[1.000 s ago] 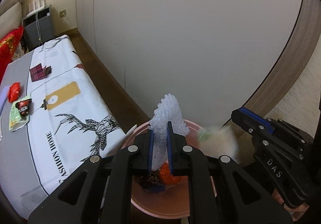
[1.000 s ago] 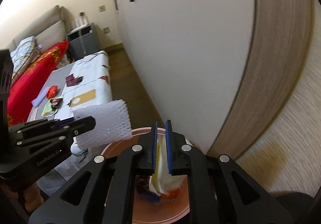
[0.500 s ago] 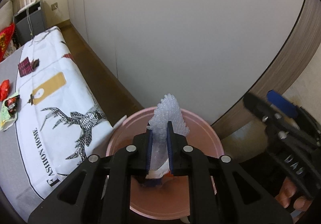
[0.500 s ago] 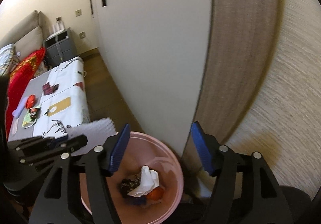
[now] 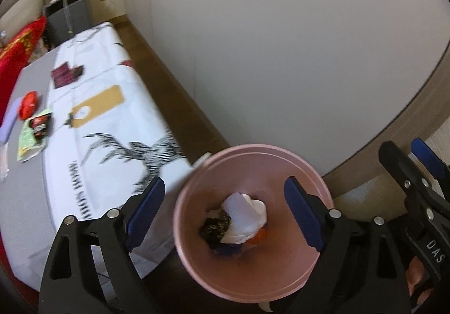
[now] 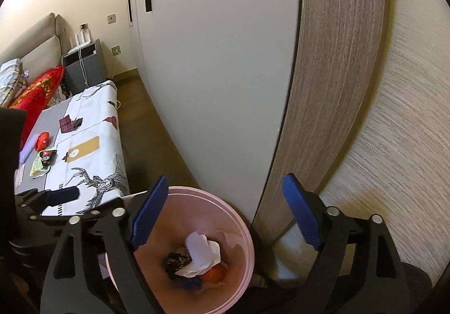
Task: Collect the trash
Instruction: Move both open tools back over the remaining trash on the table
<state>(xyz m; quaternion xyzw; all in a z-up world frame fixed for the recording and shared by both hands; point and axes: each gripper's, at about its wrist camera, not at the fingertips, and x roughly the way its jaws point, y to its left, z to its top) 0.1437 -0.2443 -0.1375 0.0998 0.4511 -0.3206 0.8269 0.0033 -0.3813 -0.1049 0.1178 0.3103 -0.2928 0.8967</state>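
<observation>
The pink bin (image 5: 281,173) stands on the floor right below both grippers. My left gripper (image 5: 225,212) hangs over it, its jaws opening wide with nothing between them. A white foam net (image 5: 239,212) lies loose in the bin on a crumpled white tissue (image 5: 260,207), beside a dark wrapper (image 5: 215,226) and an orange scrap (image 5: 260,236). My right gripper (image 6: 225,215) is also above the bin (image 6: 242,232), jaws opening and empty. More trash lies on the cloth: a red wrapper (image 5: 28,100), a green packet (image 5: 31,136) and a dark red wrapper (image 5: 64,74).
A low surface under a white deer-print cloth (image 5: 112,131) runs along the left of the bin. A white cabinet door (image 5: 281,46) and a wood panel (image 6: 337,60) rise close behind it. A grey nightstand (image 5: 67,15) and a red pillow (image 5: 17,55) sit far left.
Both grippers went from shut to wide open. The right one let go of the tissue first, then the left one let go of the foam net; both pieces now lie in the bin.
</observation>
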